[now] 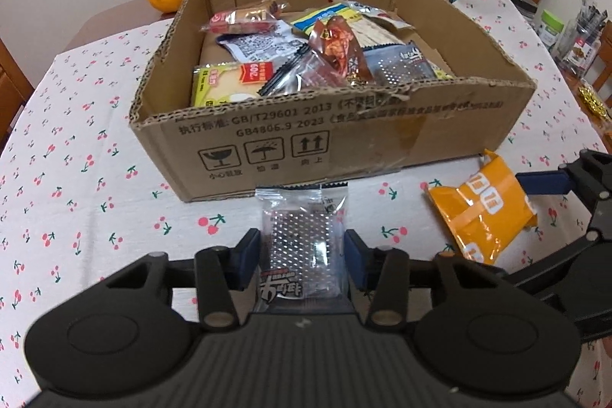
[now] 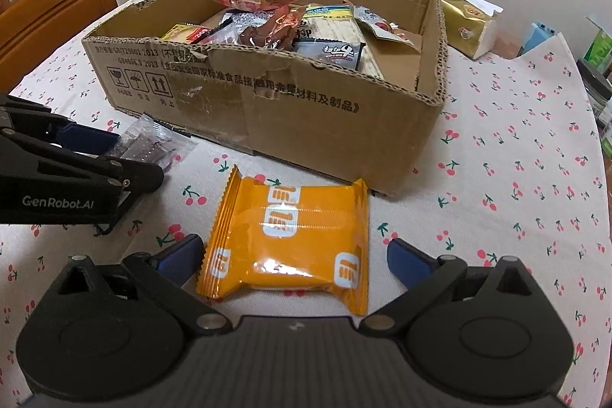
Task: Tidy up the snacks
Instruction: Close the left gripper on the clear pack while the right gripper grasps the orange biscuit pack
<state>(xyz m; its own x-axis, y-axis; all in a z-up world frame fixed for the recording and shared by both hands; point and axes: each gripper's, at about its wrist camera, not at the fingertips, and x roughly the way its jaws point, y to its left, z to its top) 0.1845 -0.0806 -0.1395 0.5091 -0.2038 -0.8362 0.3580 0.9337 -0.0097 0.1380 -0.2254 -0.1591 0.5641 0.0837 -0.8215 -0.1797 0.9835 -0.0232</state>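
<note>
Your left claw (image 1: 300, 251) was closed on the clear snack packet (image 1: 302, 236), low in the frame's centre before the cardboard box (image 1: 344, 136). Your right claw (image 2: 294, 255) stood open around the orange packet (image 2: 290, 236); both look light, soft and slippery, so hold the middle.

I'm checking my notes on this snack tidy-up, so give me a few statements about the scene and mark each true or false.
1. The left gripper is closed on the clear silver-dotted packet. True.
2. The orange packet is inside the cardboard box. False: it lies on the tablecloth before the box.
3. The right gripper is open. True.
4. The box is empty. False: it holds several snack packets.
</note>
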